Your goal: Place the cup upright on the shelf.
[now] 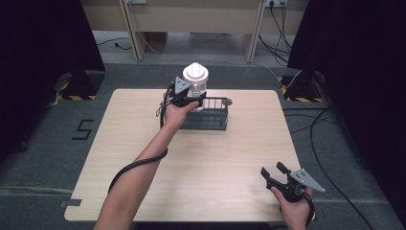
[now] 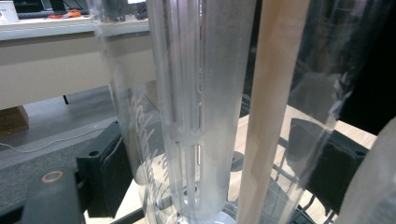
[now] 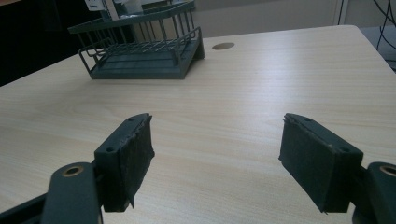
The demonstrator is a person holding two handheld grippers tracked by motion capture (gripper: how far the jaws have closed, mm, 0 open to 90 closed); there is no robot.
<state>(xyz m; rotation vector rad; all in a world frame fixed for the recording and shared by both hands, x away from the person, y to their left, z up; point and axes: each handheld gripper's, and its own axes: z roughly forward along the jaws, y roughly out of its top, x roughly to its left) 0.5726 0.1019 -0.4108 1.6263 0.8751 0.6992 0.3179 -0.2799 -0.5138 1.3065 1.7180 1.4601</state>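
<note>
A clear bottle (image 1: 196, 81) is held upright, long axis vertical, white cap up, clamped by the left gripper (image 1: 191, 101) above the dark wire rack (image 1: 210, 120) at the table's far side. The right gripper (image 1: 275, 172) is spread apart, near right.

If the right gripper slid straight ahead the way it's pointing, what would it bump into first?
Probably nothing soon. The right gripper hangs open over bare table. The dark wire rack sits far ahead and off to the left of its line, so it would likely pass beside it, though depth is hard to judge.
</note>
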